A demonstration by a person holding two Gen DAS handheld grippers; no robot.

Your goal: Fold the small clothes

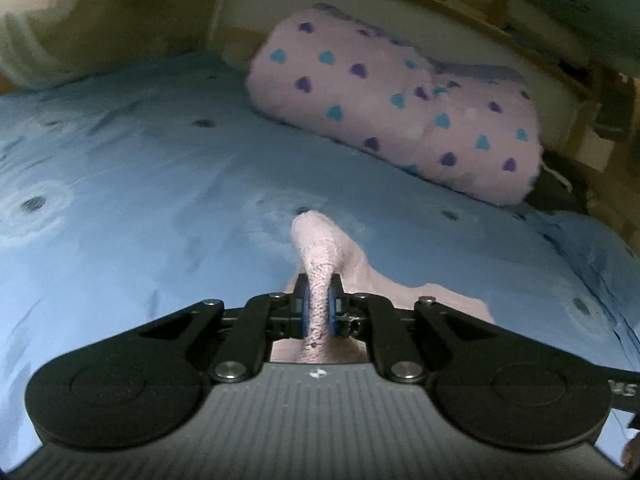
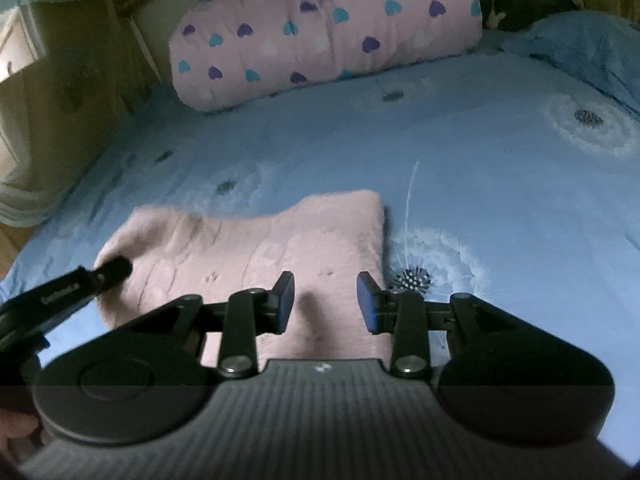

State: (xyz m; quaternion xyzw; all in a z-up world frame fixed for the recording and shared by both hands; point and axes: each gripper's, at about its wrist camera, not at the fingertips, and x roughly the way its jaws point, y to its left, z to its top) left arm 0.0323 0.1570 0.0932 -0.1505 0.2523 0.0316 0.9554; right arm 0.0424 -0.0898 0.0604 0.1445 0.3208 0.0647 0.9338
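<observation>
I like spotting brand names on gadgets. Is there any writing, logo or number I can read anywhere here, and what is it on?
White lettering on the left gripper arm seen from the right wrist camera: too blurred to read.
White characters at the right edge of the left wrist view: cut off and upside down, unreadable.
Small white mark on each gripper's grey body: a logo, no words.

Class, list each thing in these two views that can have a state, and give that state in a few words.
Left gripper: jaws shut on a pinched ridge of the pink garment.
Right gripper: jaws open above the garment, gripping nothing.
Pink garment: lying on the bed, one end pinched.
Heart-print blanket: rolled up.
Blue bedsheet: spread flat.
</observation>
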